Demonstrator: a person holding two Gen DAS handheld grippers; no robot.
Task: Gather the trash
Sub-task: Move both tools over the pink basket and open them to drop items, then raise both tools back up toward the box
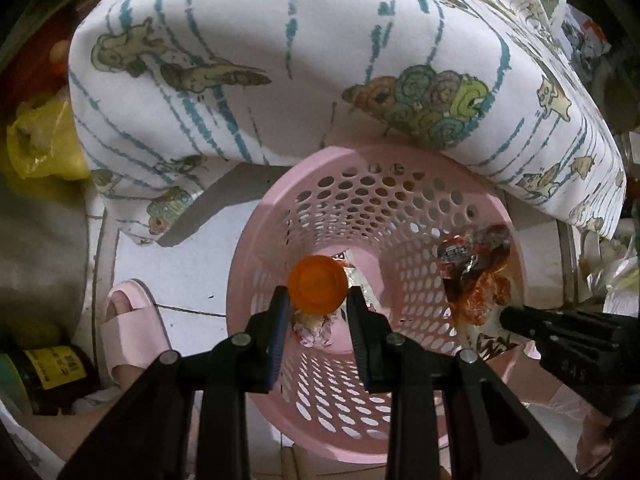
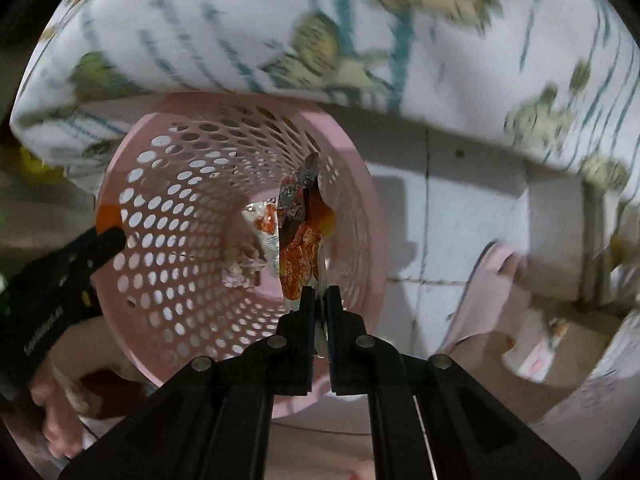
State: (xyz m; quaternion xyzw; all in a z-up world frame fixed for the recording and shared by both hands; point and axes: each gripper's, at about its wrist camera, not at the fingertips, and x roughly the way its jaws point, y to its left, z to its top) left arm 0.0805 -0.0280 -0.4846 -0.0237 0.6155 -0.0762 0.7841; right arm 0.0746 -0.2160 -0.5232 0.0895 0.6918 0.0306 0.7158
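A table draped in a printed cloth [image 1: 280, 60] fills the far side, its edge hanging over the far rim of the pink perforated basket [image 1: 400, 216] standing on the tiled floor. Both pieces of trash hang directly above the basket's mouth. The right gripper [image 2: 317, 294], jaws pressed nearly together, pinches a crumpled orange wrapper [image 2: 298, 248] by its near end, long axis pointing down into the basket. The left gripper [image 1: 318, 300] grips an orange cap [image 1: 318, 284] at its sides, other wrappers lying below. Letting go looks like all that remains.
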